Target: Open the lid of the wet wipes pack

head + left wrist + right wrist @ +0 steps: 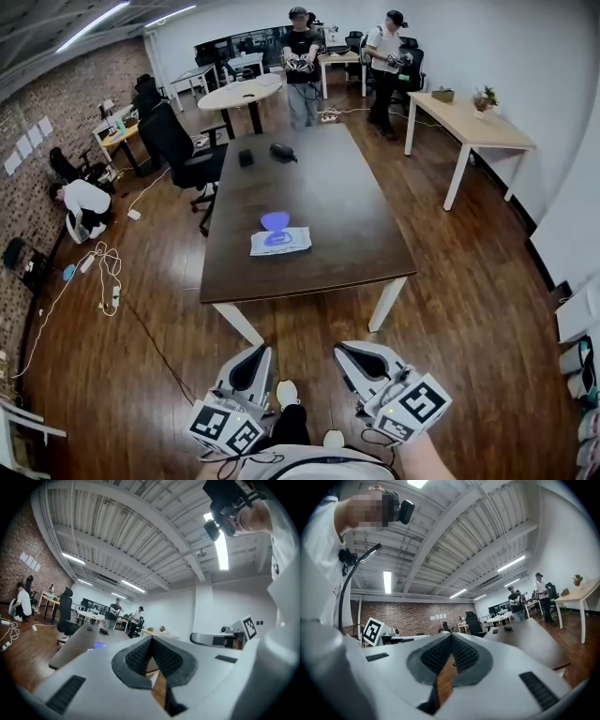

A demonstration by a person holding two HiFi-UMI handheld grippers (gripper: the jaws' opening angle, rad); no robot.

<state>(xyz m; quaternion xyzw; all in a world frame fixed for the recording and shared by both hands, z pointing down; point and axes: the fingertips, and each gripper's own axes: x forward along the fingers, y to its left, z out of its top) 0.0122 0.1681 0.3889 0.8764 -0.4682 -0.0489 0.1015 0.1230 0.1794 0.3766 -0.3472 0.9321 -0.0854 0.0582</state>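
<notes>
The wet wipes pack (279, 241) lies flat on the near half of the dark table (328, 187); it is white with blue print, and a purple-blue lid (275, 221) shows at its far edge. The left gripper view catches it as a small blue spot (99, 645) on the tabletop. Both grippers are low in the head view, over the wooden floor and well short of the table. My left gripper (261, 352) (151, 639) has its jaws together with nothing between them. My right gripper (344, 350) (451, 635) is shut and empty too. Both point level towards the table.
Two small black objects (282, 151) (246, 157) lie at the table's far end. A black office chair (187, 155) stands at its left side. Two people (302, 66) stand beyond it, and another crouches at the left wall (82, 204). Cables (105, 267) trail over the floor.
</notes>
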